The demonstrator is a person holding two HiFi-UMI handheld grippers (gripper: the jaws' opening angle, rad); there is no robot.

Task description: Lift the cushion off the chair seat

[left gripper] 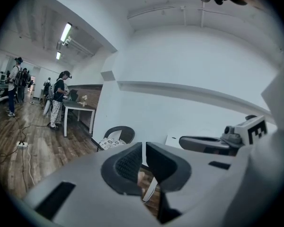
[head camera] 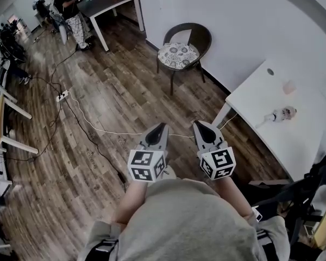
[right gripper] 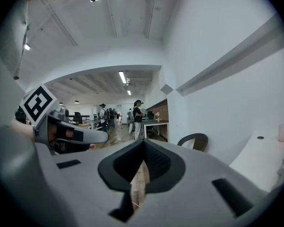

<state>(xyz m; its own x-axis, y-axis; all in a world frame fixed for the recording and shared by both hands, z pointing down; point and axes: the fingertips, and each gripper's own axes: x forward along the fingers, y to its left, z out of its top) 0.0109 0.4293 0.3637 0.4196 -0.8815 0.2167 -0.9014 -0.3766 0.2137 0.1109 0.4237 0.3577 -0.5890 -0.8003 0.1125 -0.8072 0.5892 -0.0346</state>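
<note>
A dark round-backed chair (head camera: 186, 38) stands against the white wall, well ahead of me across the wood floor. A patterned cushion (head camera: 177, 55) lies on its seat. Both grippers are held side by side in front of my body, far short of the chair. My left gripper (head camera: 161, 126) is shut with nothing in it, and so is my right gripper (head camera: 199, 124). The left gripper view shows the chair (left gripper: 123, 131) with the cushion (left gripper: 110, 143) just left of the closed left gripper (left gripper: 143, 146). In the right gripper view the chair (right gripper: 195, 140) sits right of the closed right gripper (right gripper: 143, 143).
A white table (head camera: 293, 140) with small objects stands at my right, close to the right gripper. A white cable and power strip (head camera: 62, 95) lie on the floor to the left. A person (head camera: 69, 10) stands by a far table (head camera: 106, 4). Desks line the left edge.
</note>
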